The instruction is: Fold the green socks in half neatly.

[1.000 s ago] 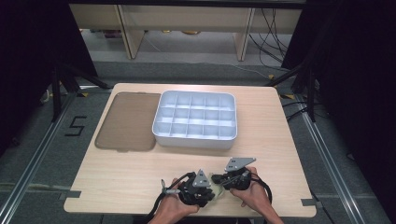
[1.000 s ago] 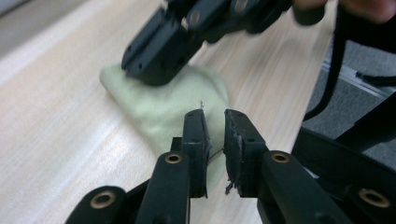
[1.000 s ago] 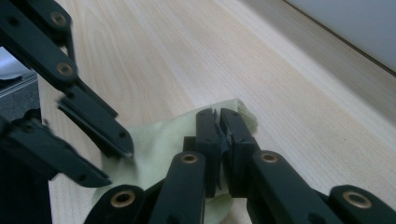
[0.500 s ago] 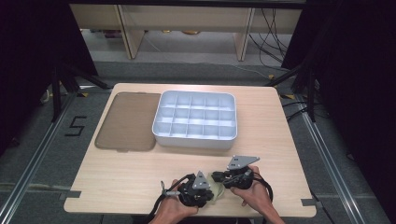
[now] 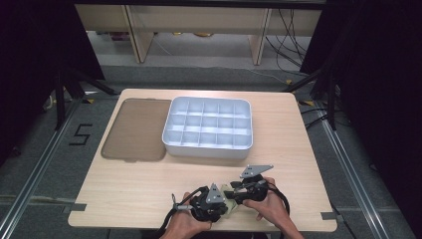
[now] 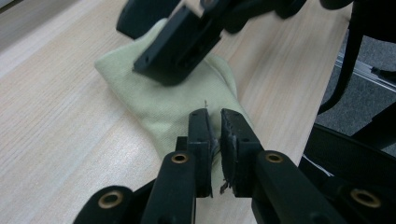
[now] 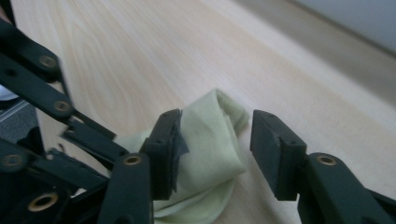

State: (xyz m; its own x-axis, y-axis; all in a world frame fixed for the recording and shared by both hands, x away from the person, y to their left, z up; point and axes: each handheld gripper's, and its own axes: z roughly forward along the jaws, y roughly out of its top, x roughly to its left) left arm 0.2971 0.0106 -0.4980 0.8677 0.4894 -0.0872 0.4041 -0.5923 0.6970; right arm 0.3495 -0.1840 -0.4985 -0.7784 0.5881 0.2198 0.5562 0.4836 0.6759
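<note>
A pale green cloth point(image 6: 173, 102) lies crumpled near the table's front edge point(image 5: 230, 205), between the two grippers. My left gripper point(image 6: 214, 114) is shut on the cloth's near edge, its jaws almost touching over the fabric. It sits at the front centre of the table point(image 5: 219, 201). My right gripper point(image 7: 217, 116) is open, and its jaws straddle a raised fold of the cloth point(image 7: 210, 140). It faces the left one from the right point(image 5: 235, 193), and one of its jaws hangs over the cloth in the left gripper view point(image 6: 182, 42).
A white tray point(image 5: 208, 149) divided into several compartments stands at the table's middle back. A flat brown lid point(image 5: 134, 129) lies to its left. Bare wooden tabletop point(image 5: 124, 189) stretches left of the hands. The front edge is close below the grippers.
Both grippers stay at the cloth by the front edge. The right gripper has shifted slightly; the cloth has hardly moved.
</note>
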